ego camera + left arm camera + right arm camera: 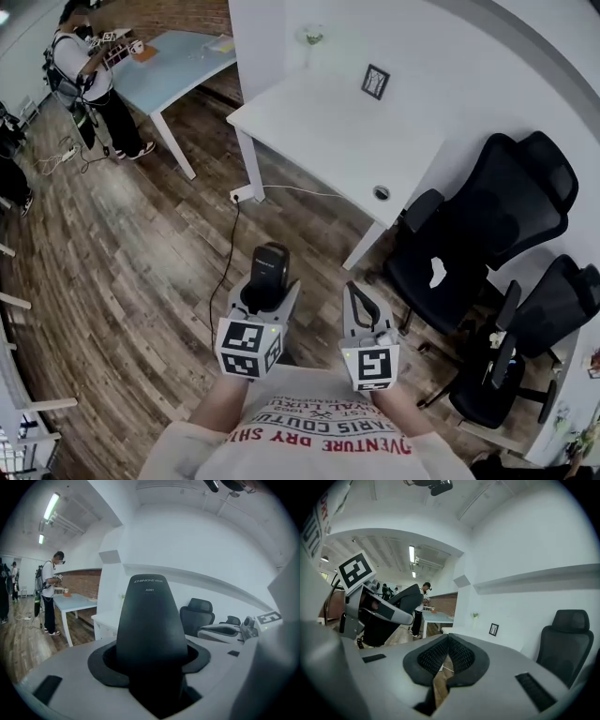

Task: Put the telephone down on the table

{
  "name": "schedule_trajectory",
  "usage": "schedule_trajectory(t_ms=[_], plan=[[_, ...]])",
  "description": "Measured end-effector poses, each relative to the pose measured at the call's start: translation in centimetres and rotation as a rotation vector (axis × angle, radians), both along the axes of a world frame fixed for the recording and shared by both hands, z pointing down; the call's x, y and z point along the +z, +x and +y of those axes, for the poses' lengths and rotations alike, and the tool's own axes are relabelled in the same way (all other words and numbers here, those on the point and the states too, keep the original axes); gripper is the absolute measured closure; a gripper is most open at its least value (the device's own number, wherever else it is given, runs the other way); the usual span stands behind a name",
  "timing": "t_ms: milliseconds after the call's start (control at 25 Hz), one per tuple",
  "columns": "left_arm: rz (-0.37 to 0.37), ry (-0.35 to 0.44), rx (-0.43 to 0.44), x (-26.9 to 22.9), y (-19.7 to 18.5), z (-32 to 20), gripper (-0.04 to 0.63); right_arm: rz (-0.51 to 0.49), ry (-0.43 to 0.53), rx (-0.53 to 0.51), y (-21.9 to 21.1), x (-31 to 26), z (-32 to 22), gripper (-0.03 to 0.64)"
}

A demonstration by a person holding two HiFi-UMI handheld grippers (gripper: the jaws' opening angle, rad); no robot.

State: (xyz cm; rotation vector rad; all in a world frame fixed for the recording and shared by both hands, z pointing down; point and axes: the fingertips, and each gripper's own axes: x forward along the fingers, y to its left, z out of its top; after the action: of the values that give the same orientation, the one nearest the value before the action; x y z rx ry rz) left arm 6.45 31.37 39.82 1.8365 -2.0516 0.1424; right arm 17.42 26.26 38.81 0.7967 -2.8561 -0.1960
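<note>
Through the head view I look steeply down at a wooden floor (141,244), with both tools held out in front of the person's chest.

My left hand-held gripper (265,302) is clamped on the telephone (270,267), a black cordless handset. It stands upright between the jaws, and its rounded top rises above them. In the left gripper view the telephone (151,620) fills the middle of the frame, seated in the dark pads, with small white print near its top. It is in the air over the floor, well apart from the white desk (328,141) ahead.

My right hand-held gripper (362,306) is just beside the left one. In the right gripper view its ribbed black pads (461,654) meet at the tips with nothing between them, so it is closed and empty.

The white desk carries a small framed picture (376,82) near its far edge. A black cable (228,253) runs across the floor near one of the desk legs. Two black office chairs (487,225) stand to the right of the desk. At the upper left a person (89,75) stands at a blue desk (178,66).
</note>
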Motion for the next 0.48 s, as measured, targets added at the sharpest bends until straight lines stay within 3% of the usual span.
schedule_trajectory(t_ms=[280, 480], plan=[[-0.006, -0.014, 0.097, -0.4, -9.5, -5.8, 0.313, 0.006, -0.004, 0.047, -10.6, -0.5, -4.7, 0.592], [-0.001, -0.011, 0.132, 0.3, -14.1, -7.7, 0.313, -0.035, -0.070, 0.081, -15.8, 0.3, -7.2, 0.592]])
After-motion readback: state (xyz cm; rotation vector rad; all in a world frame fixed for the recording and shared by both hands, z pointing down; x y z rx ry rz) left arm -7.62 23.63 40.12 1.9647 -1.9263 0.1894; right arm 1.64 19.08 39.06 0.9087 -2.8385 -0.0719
